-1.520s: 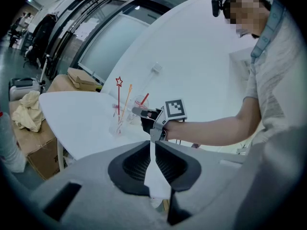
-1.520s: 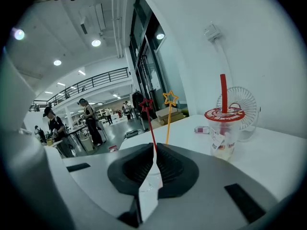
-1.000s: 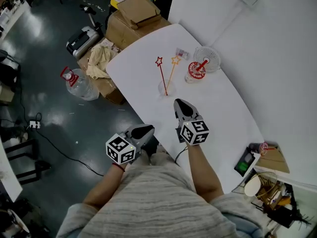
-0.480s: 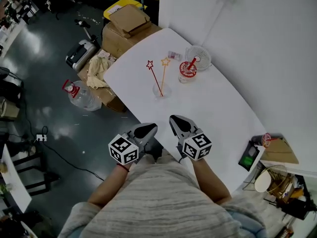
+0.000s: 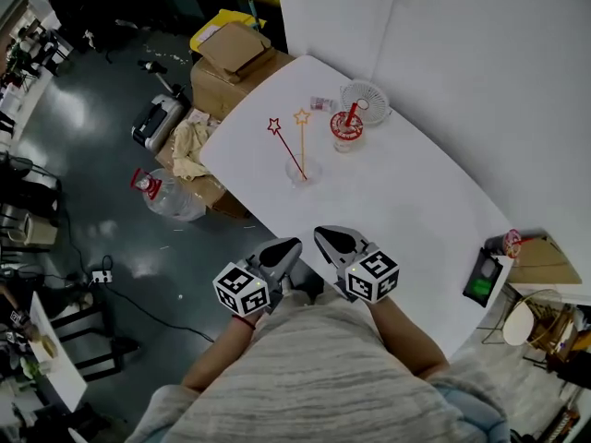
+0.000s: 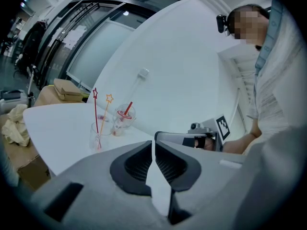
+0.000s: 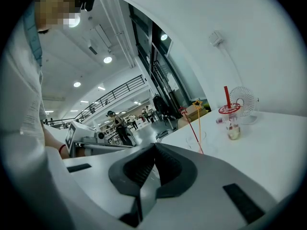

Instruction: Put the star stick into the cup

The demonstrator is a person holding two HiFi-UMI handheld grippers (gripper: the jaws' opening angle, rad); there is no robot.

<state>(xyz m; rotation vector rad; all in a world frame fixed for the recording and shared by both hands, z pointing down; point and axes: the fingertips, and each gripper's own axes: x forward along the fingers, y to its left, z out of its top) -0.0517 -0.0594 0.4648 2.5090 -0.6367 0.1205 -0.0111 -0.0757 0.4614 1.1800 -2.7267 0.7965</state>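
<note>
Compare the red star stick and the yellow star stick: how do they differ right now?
Colour: the red star stick has a red star and shaft, the yellow star stick a yellow-orange one. Pose: in the head view the red one leans well to the left, while the yellow one runs nearly straight up the picture, so their stars sit apart. Shared: both are thin, star-topped, and stand in the clear cup.
</note>
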